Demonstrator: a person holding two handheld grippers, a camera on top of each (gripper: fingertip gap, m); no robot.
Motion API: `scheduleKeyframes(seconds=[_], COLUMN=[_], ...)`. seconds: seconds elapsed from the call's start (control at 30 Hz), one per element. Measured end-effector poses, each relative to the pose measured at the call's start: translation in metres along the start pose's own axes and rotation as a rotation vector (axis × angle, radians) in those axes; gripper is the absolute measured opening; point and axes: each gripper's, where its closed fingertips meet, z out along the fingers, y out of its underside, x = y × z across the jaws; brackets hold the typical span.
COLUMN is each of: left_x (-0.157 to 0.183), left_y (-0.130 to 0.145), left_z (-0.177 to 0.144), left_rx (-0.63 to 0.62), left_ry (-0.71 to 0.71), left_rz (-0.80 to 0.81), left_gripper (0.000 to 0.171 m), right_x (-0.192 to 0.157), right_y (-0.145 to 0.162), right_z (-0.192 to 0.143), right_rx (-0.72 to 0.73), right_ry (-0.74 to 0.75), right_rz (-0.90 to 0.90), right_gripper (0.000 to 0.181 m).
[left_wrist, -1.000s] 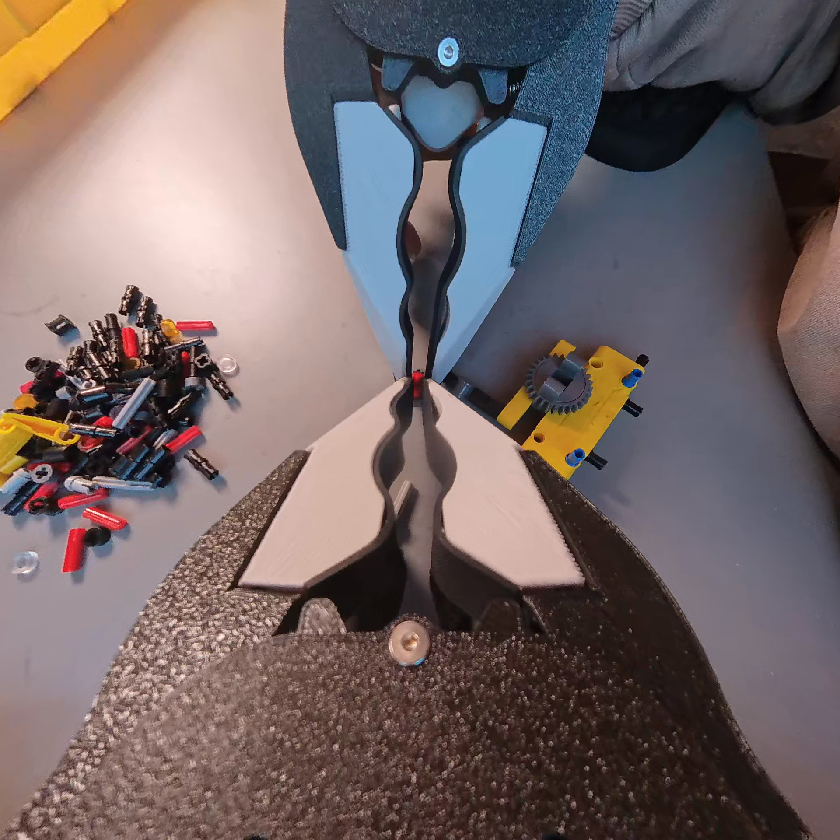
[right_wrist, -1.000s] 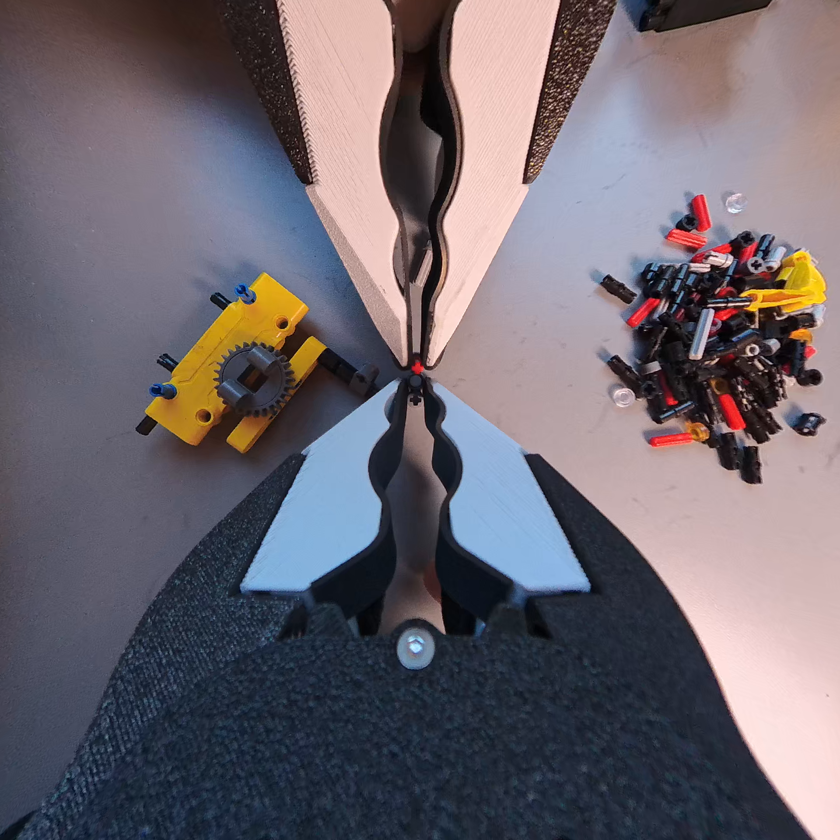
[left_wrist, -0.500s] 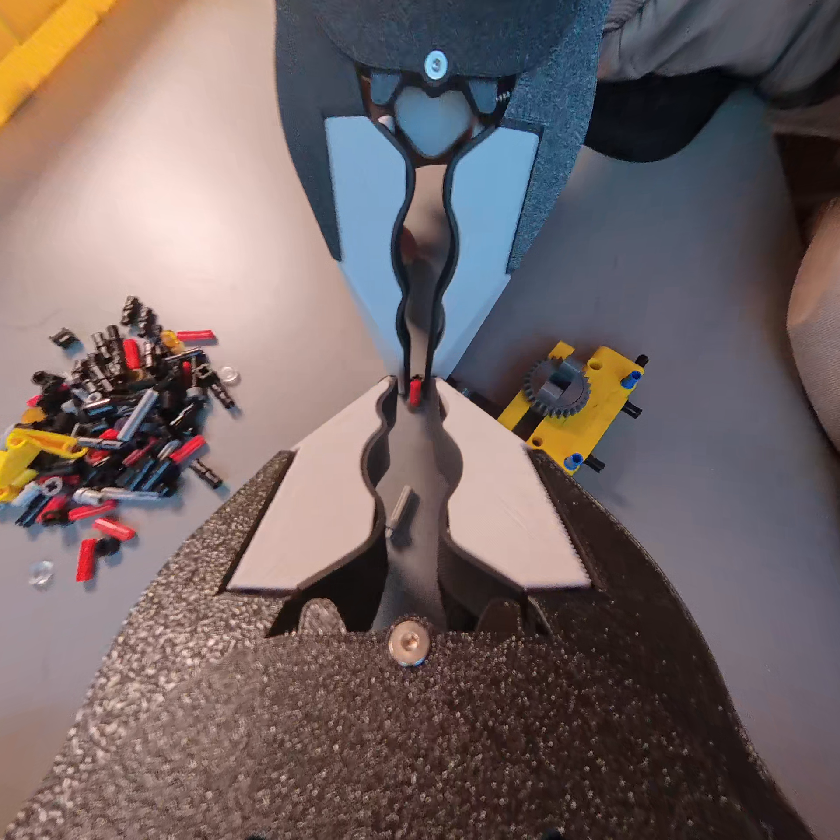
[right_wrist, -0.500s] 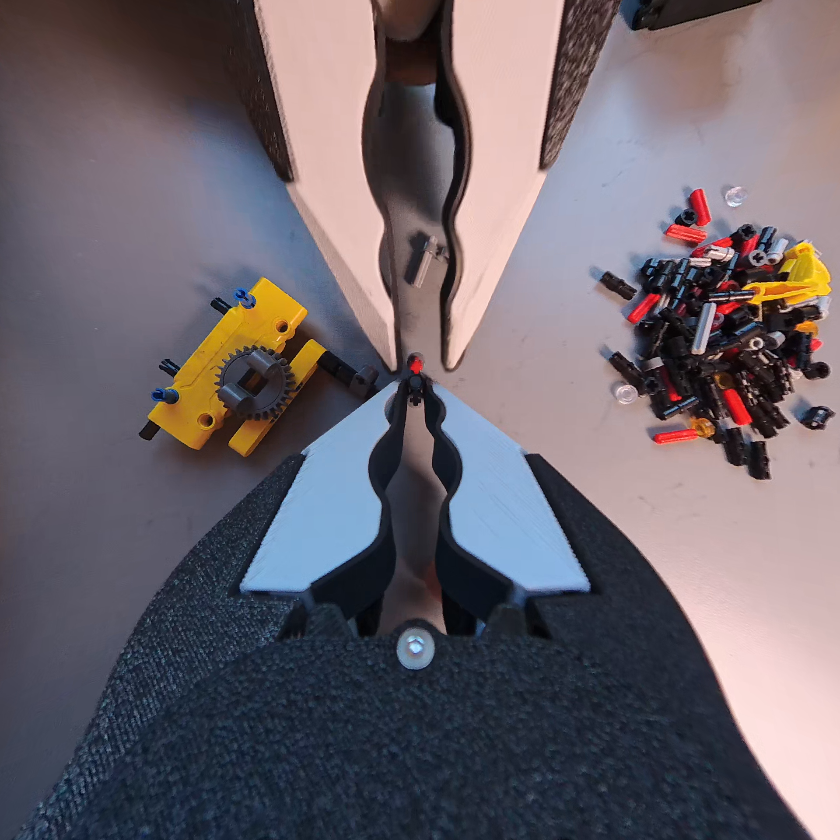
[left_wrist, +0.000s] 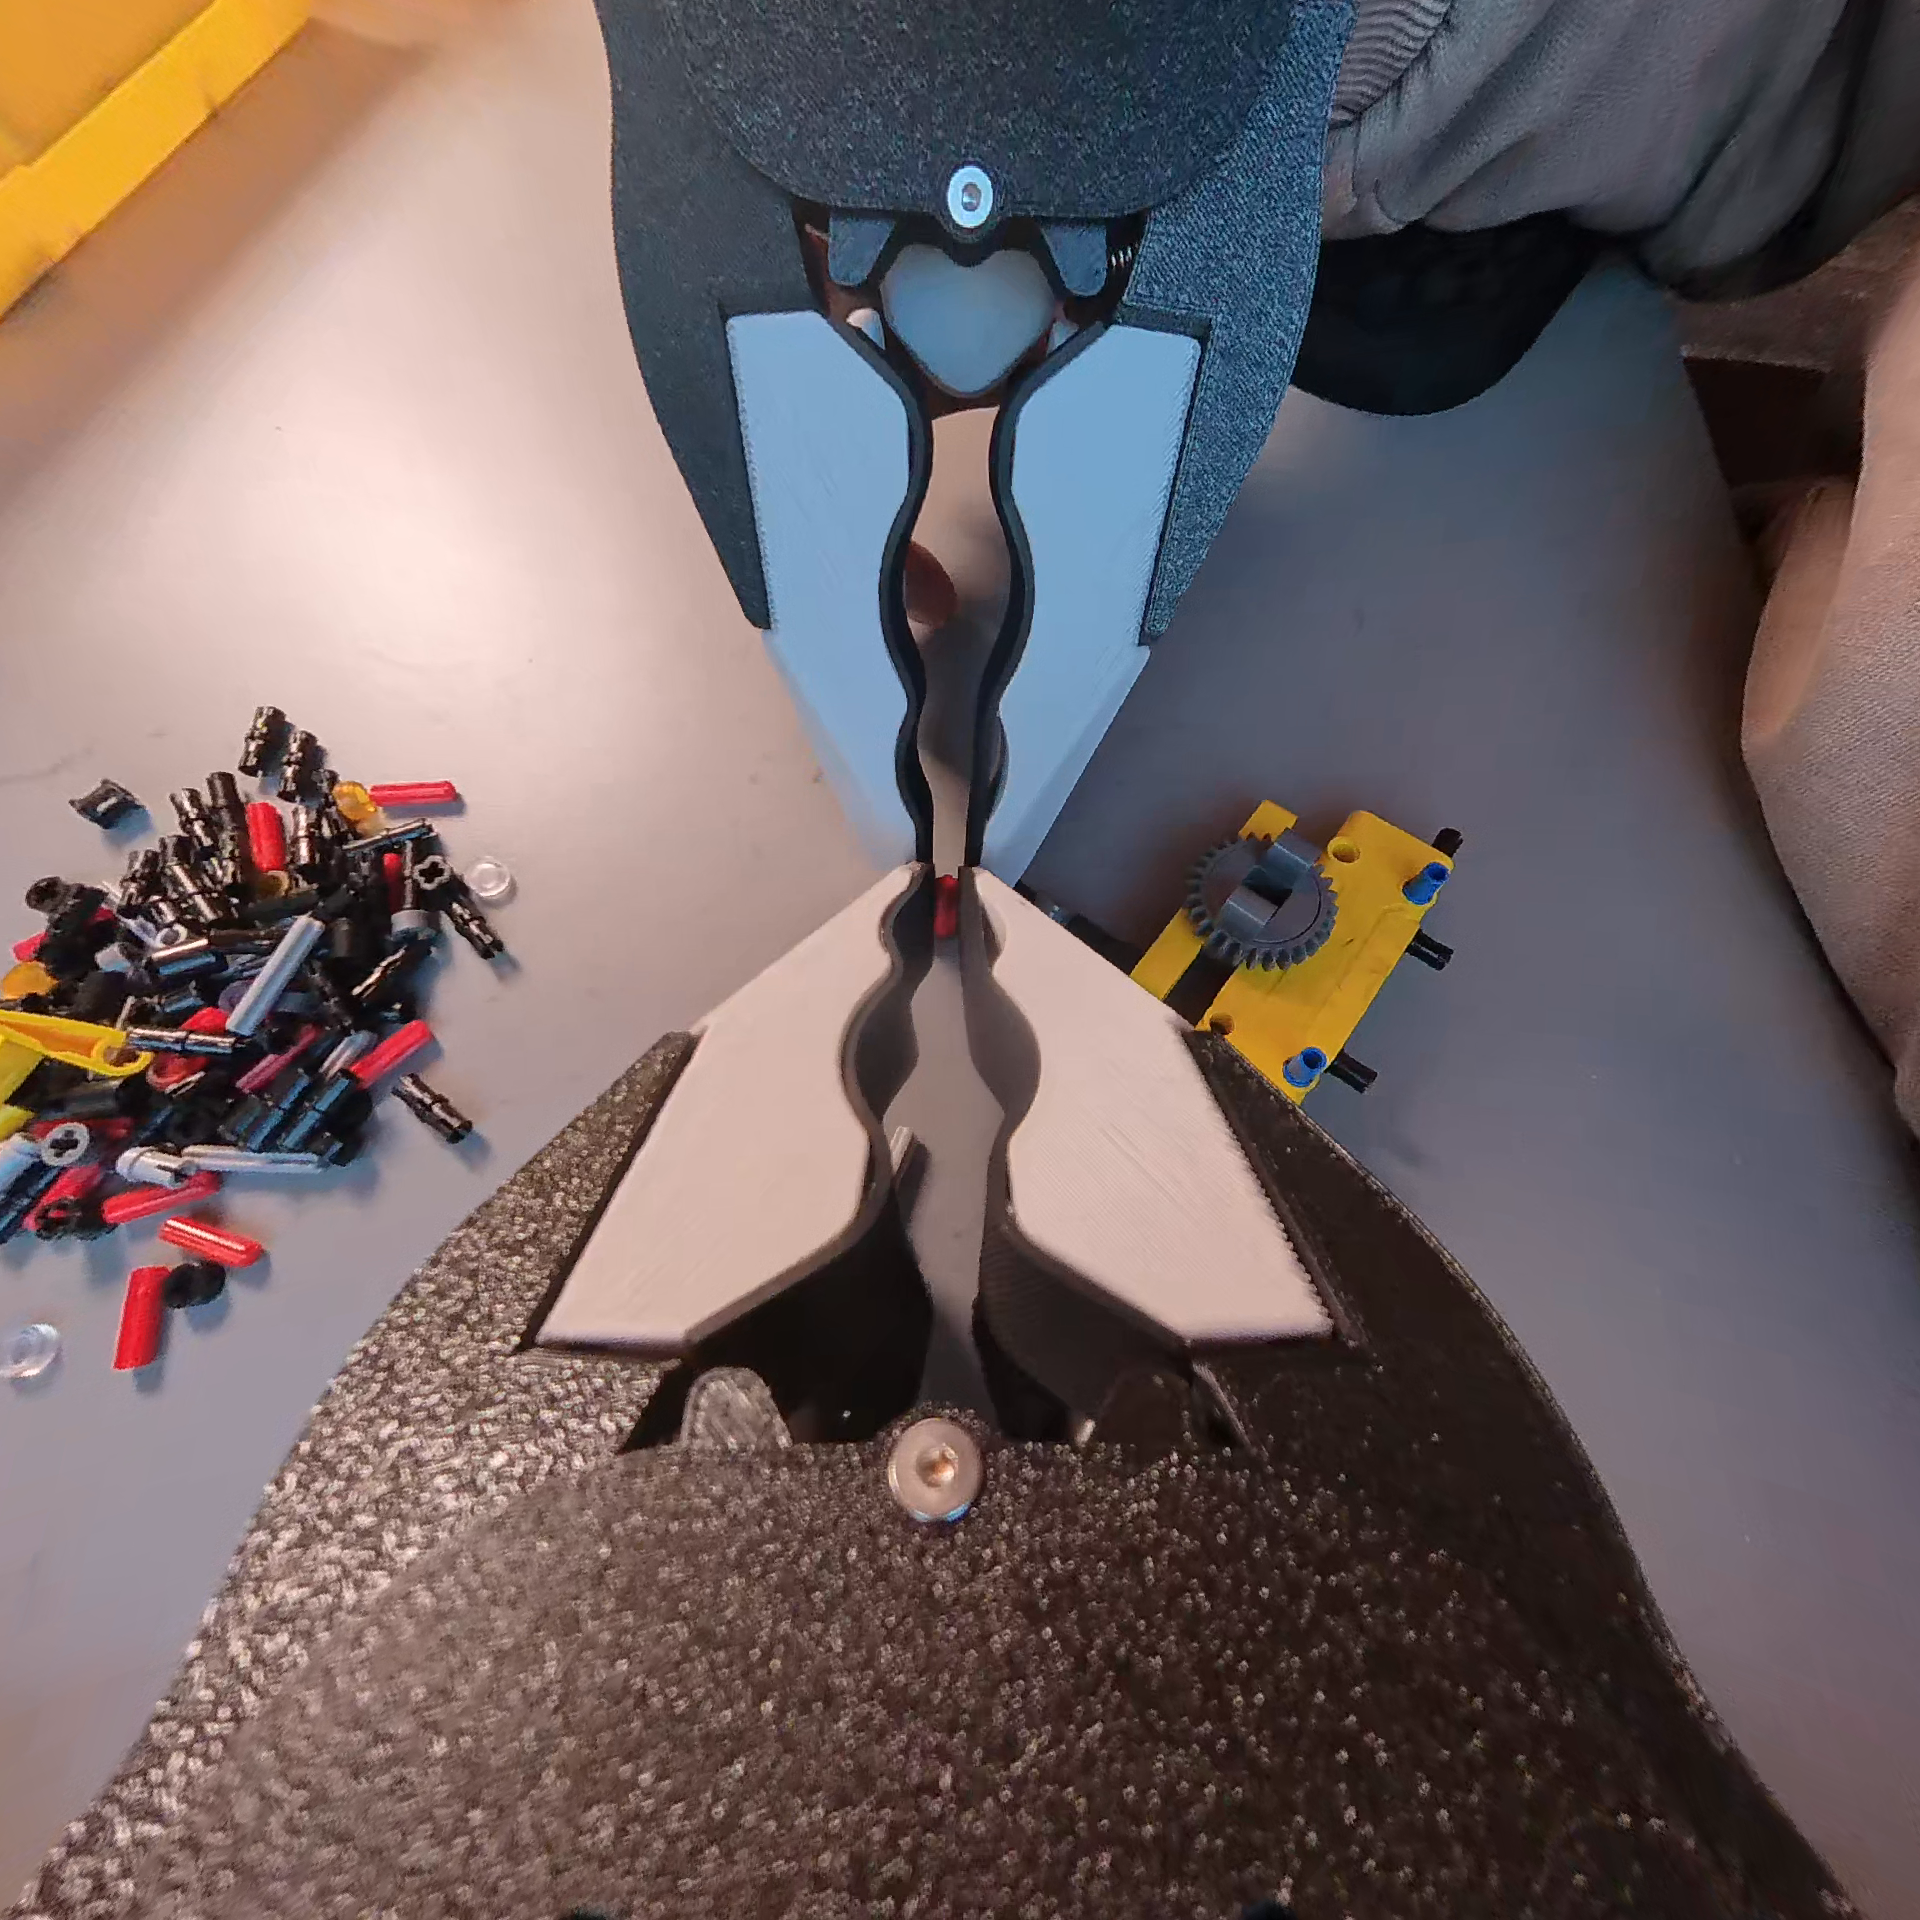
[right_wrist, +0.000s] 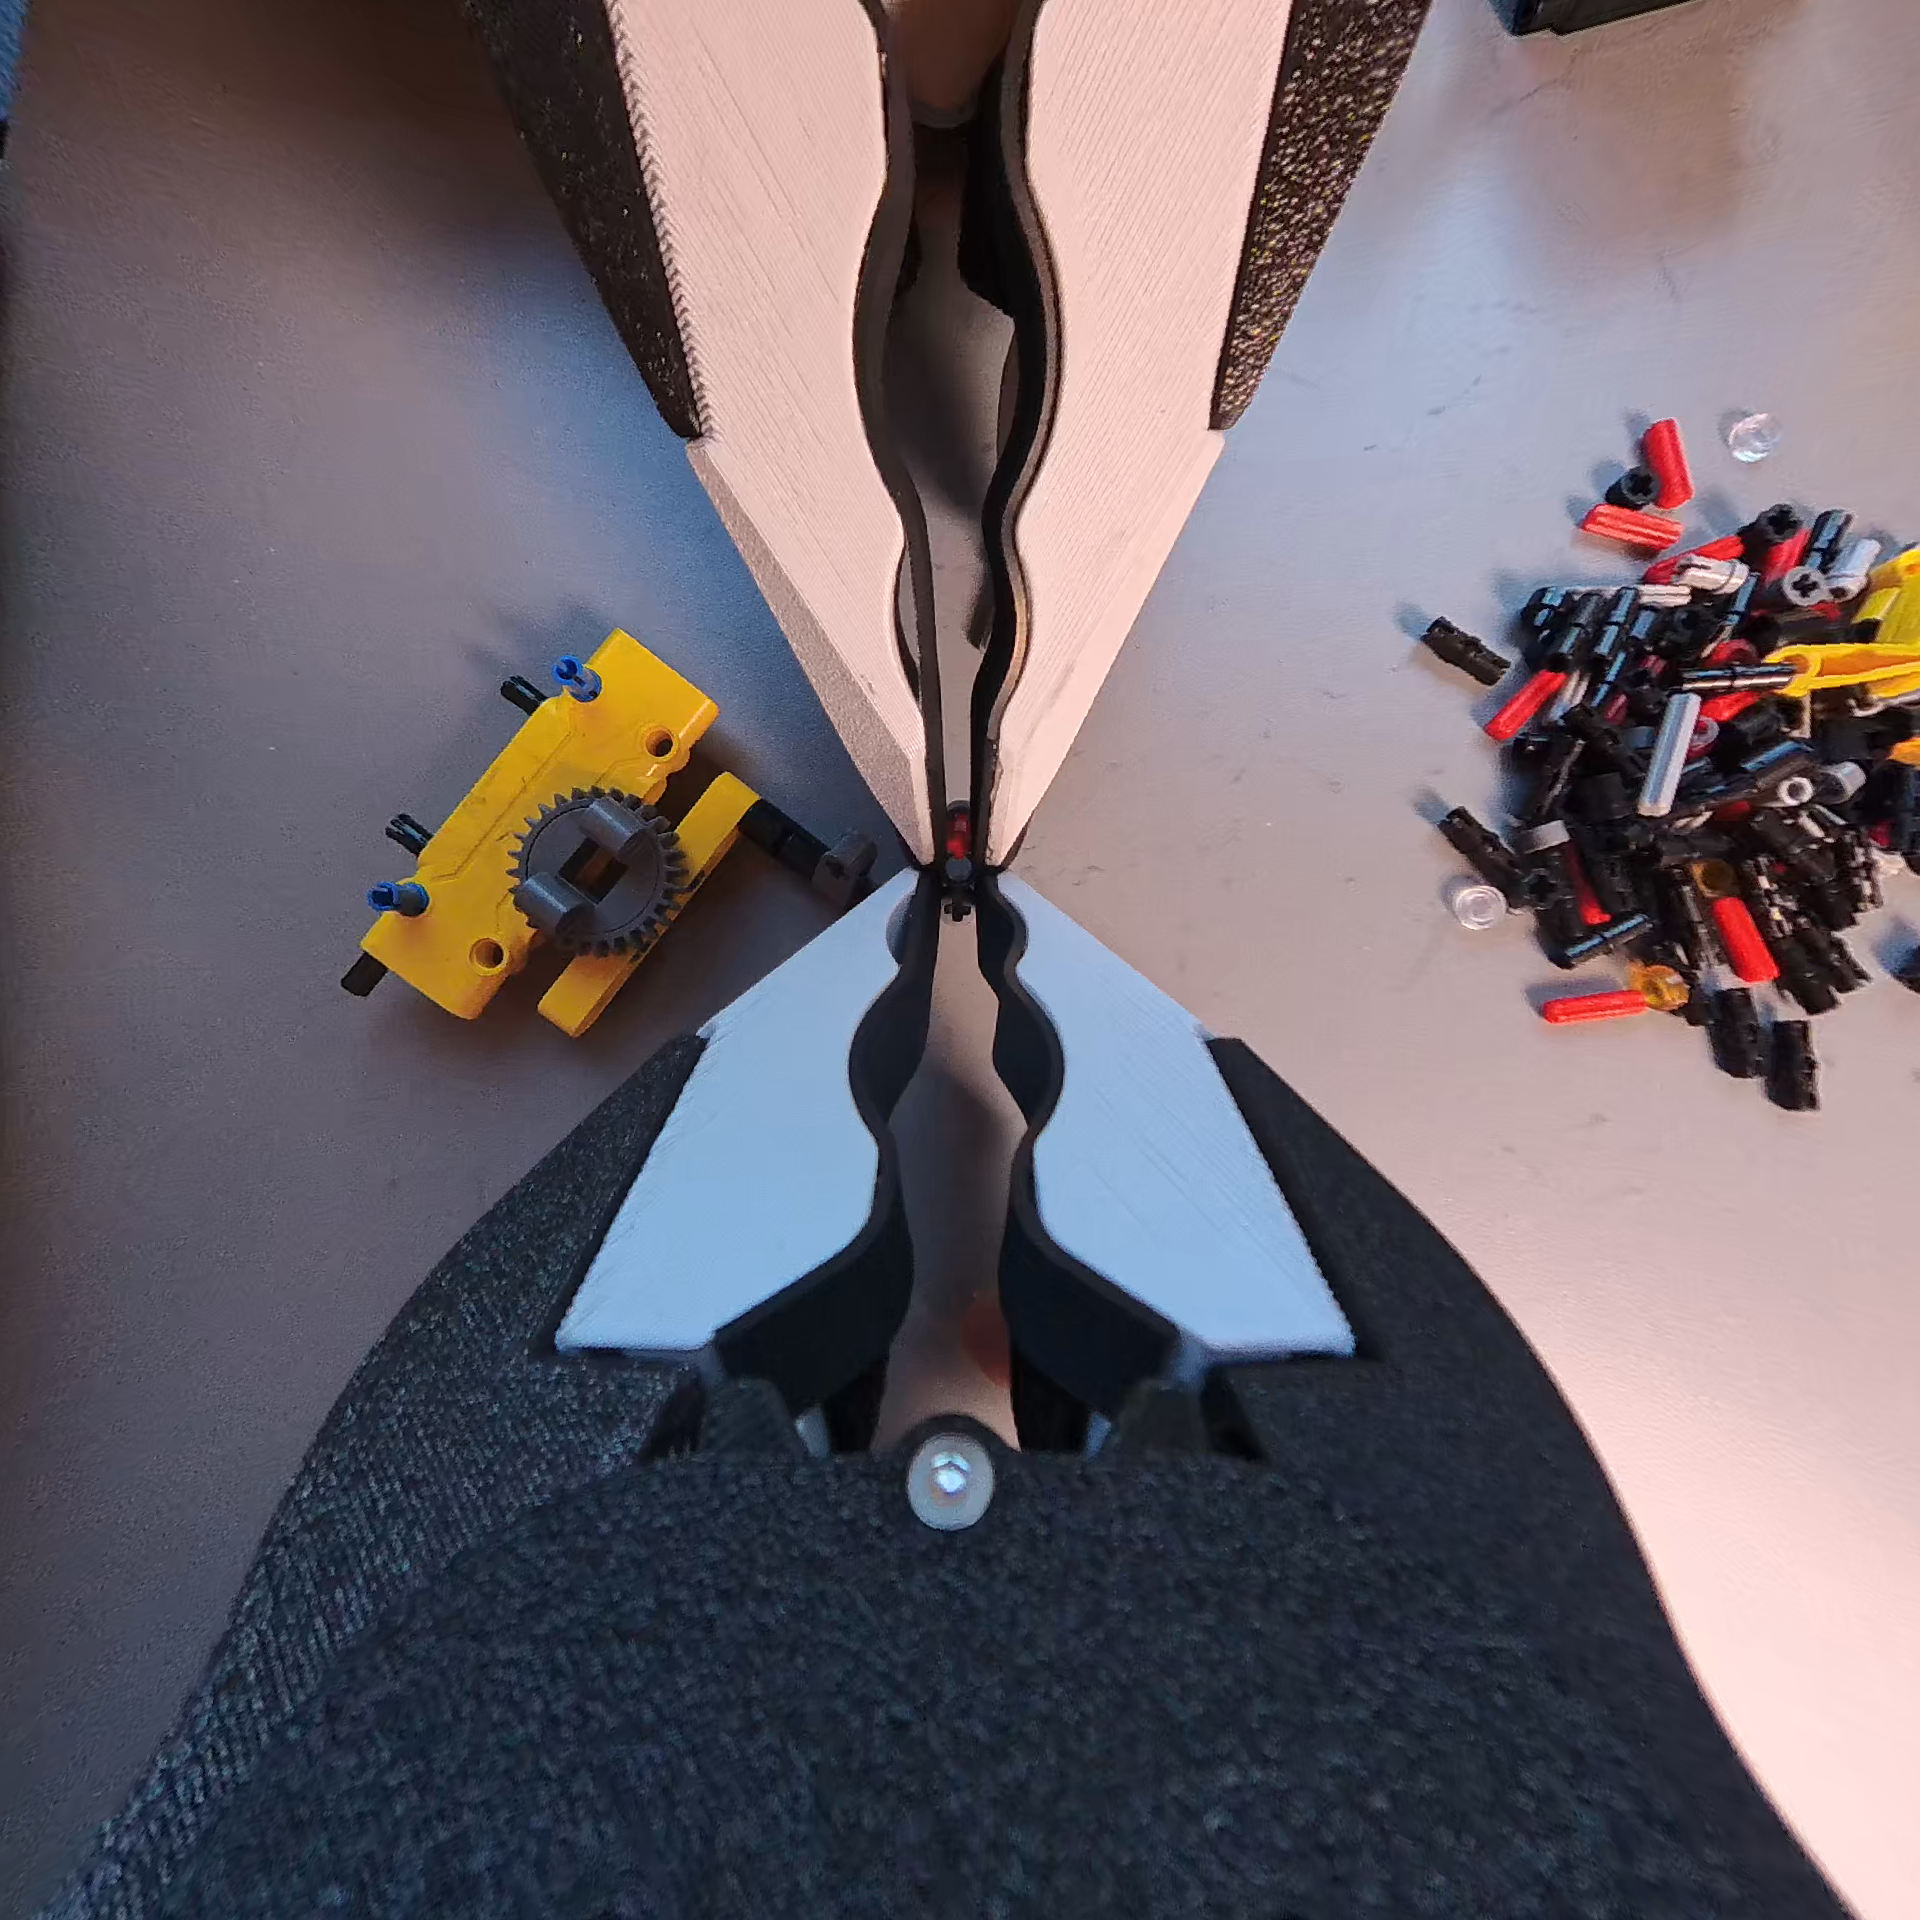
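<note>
My two grippers meet tip to tip above a grey table (left_wrist: 416, 520). My left gripper (left_wrist: 943, 896) is shut on a small red piece (left_wrist: 945, 906). My right gripper (right_wrist: 956, 888) is shut on a small black pin (right_wrist: 956, 896), which butts end to end against the red piece (right_wrist: 957, 828). The right gripper (left_wrist: 945, 857) reaches in from the top of the left wrist view. The left gripper (right_wrist: 956, 831) reaches in from the top of the right wrist view. A small grey piece (left_wrist: 899, 1153) lies on the table under the left gripper.
A yellow block assembly (left_wrist: 1340, 966) (right_wrist: 499, 831) with a grey gear (right_wrist: 597, 868) lies beside the fingertips. A pile of small black, red and grey parts (left_wrist: 208, 997) (right_wrist: 1714, 769) lies on the other side. A yellow bin (left_wrist: 104, 125) is at the far left, a person's sleeve (left_wrist: 1558, 125) behind. The tips of both grippers are at nearly the same place.
The left gripper, shut a second ago, stood open around the red piece half a second ago and has shut on it again. The right gripper has stayed shut.
</note>
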Motion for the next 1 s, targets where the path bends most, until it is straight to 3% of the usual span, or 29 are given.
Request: scheduleKeyframes(seconds=[0.33,0.63,0.67,0.7,0.73,0.77,0.83,1.0], left_x=[0.004,-0.002,0.010,0.010,0.002,-0.005,-0.022,-0.032], left_y=[-0.004,-0.020,-0.064,-0.089,-0.090,-0.090,-0.073,-0.041], left_z=[-0.001,-0.010,-0.032,-0.048,-0.049,-0.052,-0.060,-0.058], left_rx=[0.025,0.143,0.387,0.453,0.362,0.341,0.363,0.293], left_ry=[0.033,0.089,0.199,0.193,0.063,0.018,0.015,-0.039], left_rz=[0.009,-0.148,-0.203,-0.165,-0.025,0.006,-0.120,-0.171], left_gripper=[0.001,0.000,0.000,0.000,0.000,0.000,0.000,0.000], right_x=[-0.005,0.004,0.009,0.006,0.005,0.007,0.009,0.018], right_y=[-0.001,-0.010,0.010,0.006,-0.003,-0.012,-0.031,-0.024], right_z=[-0.001,-0.012,-0.006,-0.002,-0.003,-0.005,-0.021,-0.021], right_rx=[0.000,0.002,-0.122,-0.080,-0.046,-0.016,0.068,0.090], right_ry=[-0.061,0.012,0.045,0.026,0.048,0.101,0.123,0.124], right_rz=[0.022,0.016,-0.002,0.014,-0.020,-0.078,-0.069,-0.008], right_gripper=[0.006,0.006,0.007,0.006,0.006,0.006,0.005,0.006])
